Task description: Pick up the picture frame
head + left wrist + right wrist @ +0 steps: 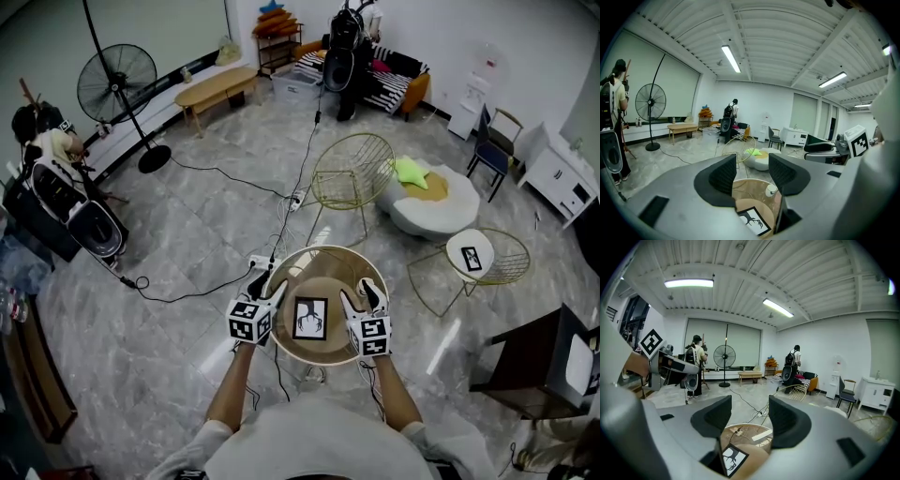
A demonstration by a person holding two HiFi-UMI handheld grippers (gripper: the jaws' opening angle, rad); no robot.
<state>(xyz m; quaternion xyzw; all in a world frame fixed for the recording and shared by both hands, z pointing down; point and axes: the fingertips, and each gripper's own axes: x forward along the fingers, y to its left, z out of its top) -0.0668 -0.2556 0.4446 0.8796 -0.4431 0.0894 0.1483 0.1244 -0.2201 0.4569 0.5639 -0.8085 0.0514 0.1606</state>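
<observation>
The picture frame [310, 319] is black with a white print of a dark antlered figure. It lies flat on the round glass-topped table [323, 258], straight in front of me. My left gripper [268, 302] hovers just left of it and my right gripper [360, 300] just right, both with jaws apart and nothing between them. In the left gripper view the frame [752, 220] shows low between the jaws of that gripper [752, 176]. The right gripper view has the frame [731, 456] below and left of its gripper [749, 418].
A gold wire chair [352, 173] stands beyond the table, beside a white pouf [427, 197] with a green cushion. A small wire side table [473, 258] carries another frame. Cables [216, 281] cross the floor. A fan [117, 84] and a person [47, 150] are at left, and a dark table [539, 361] at right.
</observation>
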